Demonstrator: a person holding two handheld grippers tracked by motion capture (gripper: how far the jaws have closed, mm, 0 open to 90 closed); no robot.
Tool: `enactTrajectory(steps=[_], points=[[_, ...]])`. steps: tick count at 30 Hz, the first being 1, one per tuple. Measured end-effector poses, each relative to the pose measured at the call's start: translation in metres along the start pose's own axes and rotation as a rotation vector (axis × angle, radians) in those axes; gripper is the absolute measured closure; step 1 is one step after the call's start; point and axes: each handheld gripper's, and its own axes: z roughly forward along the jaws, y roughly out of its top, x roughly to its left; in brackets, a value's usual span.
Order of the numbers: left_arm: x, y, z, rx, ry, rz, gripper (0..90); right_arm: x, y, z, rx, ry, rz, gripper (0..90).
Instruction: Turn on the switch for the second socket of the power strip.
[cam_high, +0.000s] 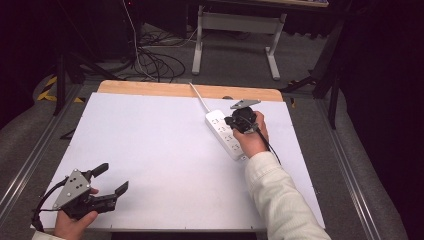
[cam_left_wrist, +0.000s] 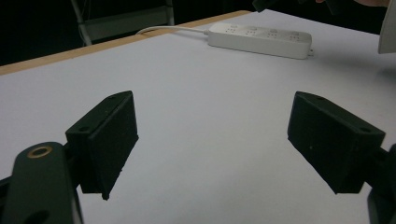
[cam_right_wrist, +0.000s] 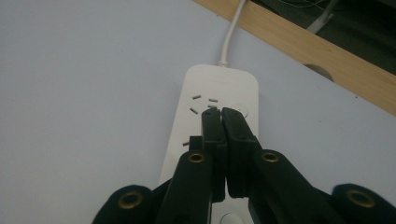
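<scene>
1. High view: power strip (cam_high: 226, 134), white, lies at the table's (cam_high: 150, 150) far right, its cord (cam_high: 199, 97) running off over the back edge.
2. Right gripper (cam_high: 235, 121): jaws pressed together, nothing between them, tips poised over the strip's cord end beside a round button (cam_right_wrist: 242, 108) (contact cannot be told).
3. Left gripper (cam_high: 109, 179): jaws wide apart, empty, near the table's front left corner.
4. Handling, judged: rigid plastic shell, light, smooth and likely to slide; grasp across the narrow sides at mid-length.

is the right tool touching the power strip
Cannot tell. In the right gripper view the shut right tool overlaps the power strip, with no contact or gap visible.
</scene>
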Motion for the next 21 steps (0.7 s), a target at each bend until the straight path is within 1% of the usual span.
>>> enactTrajectory(steps=[4,8,10,12,13,14,16,18,21], points=[[0.0,0.0,0.0,0.005,0.003,-0.001,16.3,0.002,0.0,-0.004,-0.021,0.011,0.002,87.2],[0.001,0.0,0.001,0.005,0.002,-0.001,16.3,0.001,0.003,-0.012,-0.046,0.011,0.008,86.5],[0.001,0.0,0.001,0.005,0.003,-0.002,16.3,0.002,0.002,-0.014,-0.04,0.016,0.01,86.5],[0.001,0.0,0.001,0.005,0.006,-0.005,16.3,0.003,0.001,-0.015,-0.035,0.017,0.001,86.6],[0.001,0.0,0.001,0.007,0.008,-0.007,16.3,0.004,0.001,-0.015,-0.038,0.016,-0.007,86.5],[0.001,0.0,0.001,0.01,0.01,-0.003,16.4,0.005,0.001,-0.016,-0.041,0.019,-0.003,85.9],[0.001,0.0,0.001,0.009,0.015,-0.004,16.4,0.005,0.001,-0.019,-0.052,0.024,0.0,83.5],[0.001,0.0,0.001,0.01,0.011,-0.006,16.4,0.005,0.002,-0.023,-0.066,0.02,-0.003,78.6],[0.001,0.0,0.001,0.009,0.013,-0.002,16.4,0.006,0.002,-0.032,-0.099,0.04,0.003,73.7]])
